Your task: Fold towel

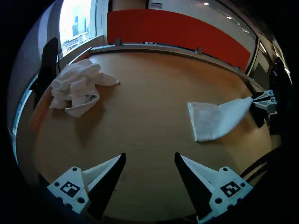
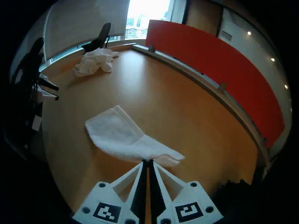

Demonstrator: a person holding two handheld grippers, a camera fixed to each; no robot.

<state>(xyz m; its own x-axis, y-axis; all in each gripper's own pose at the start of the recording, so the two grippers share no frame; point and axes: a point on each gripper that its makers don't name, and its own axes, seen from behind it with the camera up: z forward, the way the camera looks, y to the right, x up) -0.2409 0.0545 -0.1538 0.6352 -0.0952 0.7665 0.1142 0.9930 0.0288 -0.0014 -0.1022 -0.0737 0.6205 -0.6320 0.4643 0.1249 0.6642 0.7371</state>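
Wide-apart fingers (image 1: pixel 108 175) of the left gripper (image 1: pixel 149 156) hang over bare table (image 1: pixel 149 112). Ahead to their right lies the towel (image 1: pixel 211 119), one corner drawn up into the right gripper (image 1: pixel 257 102), seen side-on. The right gripper view shows its fingers (image 2: pixel 140 179) closed at that corner. A crumpled heap (image 1: pixel 76 87) sits far left.

The left gripper (image 1: pixel 149 156) was held level, its two fingers spread wide apart with the tips pointing forward. The right gripper (image 2: pixel 148 161) had its fingers drawn almost together, leaving a thin slit, and the tips pinched one edge of the towel (image 2: pixel 119 136), which lay just ahead of them.
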